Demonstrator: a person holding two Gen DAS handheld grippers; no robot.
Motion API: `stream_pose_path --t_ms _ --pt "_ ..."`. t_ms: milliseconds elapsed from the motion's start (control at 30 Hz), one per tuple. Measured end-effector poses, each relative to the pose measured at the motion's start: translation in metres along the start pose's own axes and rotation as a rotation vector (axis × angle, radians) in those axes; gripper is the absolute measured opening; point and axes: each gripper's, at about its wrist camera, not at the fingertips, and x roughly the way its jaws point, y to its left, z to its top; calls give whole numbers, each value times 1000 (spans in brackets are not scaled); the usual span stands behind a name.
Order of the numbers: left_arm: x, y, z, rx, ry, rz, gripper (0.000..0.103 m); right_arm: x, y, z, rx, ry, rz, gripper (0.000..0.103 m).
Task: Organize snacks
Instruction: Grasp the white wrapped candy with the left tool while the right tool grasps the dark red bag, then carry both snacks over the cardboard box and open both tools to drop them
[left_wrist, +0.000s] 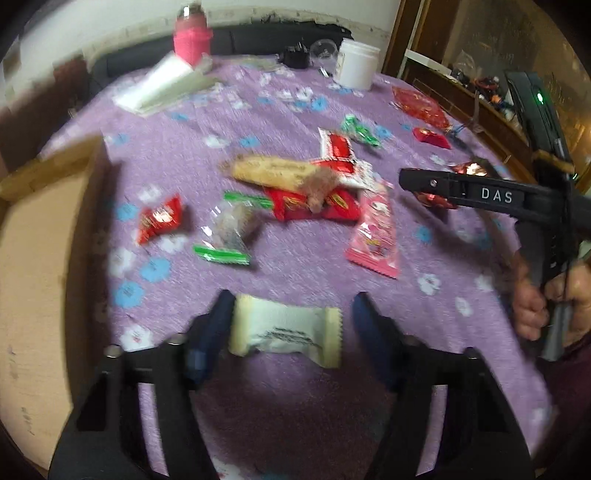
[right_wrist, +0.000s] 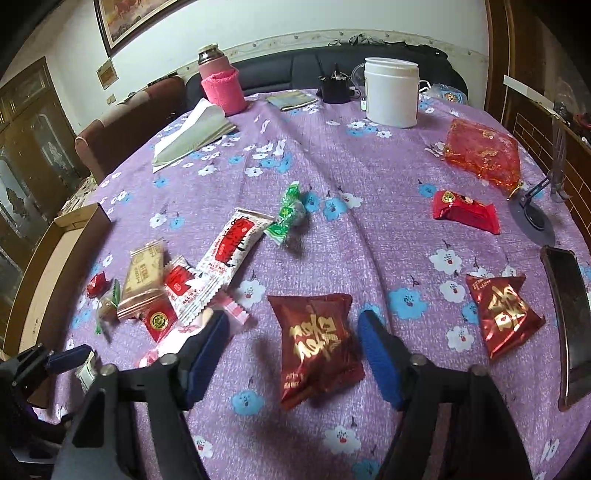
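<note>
Both jaws stand open: left hand-held gripper (left_wrist: 291, 325) straddles the white packet (left_wrist: 284, 330), right hand-held gripper (right_wrist: 291, 354) the dark-red pouch (right_wrist: 317, 343); slick, flat wrappers may slip on closing.

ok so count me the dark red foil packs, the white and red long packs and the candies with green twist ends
dark red foil packs: 2
white and red long packs: 2
candies with green twist ends: 2
total: 6
</note>
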Motion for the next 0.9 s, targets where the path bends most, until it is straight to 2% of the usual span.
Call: stream_pose_path --t_ms 33,67,100,133,200,367,567,767,900 --pt "-1 -2 0 12 -3 7 48 2 -1 0 0 8 3 59" --pt "-1 -2 0 11 -6 -1 37 5 -2 -1 0 16 0 53" --pt "-2 -2 0 11 -10 -7 29 7 -3 -2 0 24 -8 42" --pt "-3 -1 0 10 -12 -21 29 6 -3 -2 -5 12 -22 41" --pt "-5 0 -1 6 -20 -26 27 4 -8 -3 21 15 9 38" --pt "-17 10 -3 -37 -39 -57 24 -10 -11 -8 47 -3 22 37" --pt "-54 39 -9 -126 -103 -102 24 -45 4 -10 42 -52 50 37" --pt "-101 87 -17 -235 -197 -37 25 -66 49 -9 -4 -55 147 37" --pt "-112 133 -26 -329 -199 21 25 -61 96 -9 -48 -13 249 37"
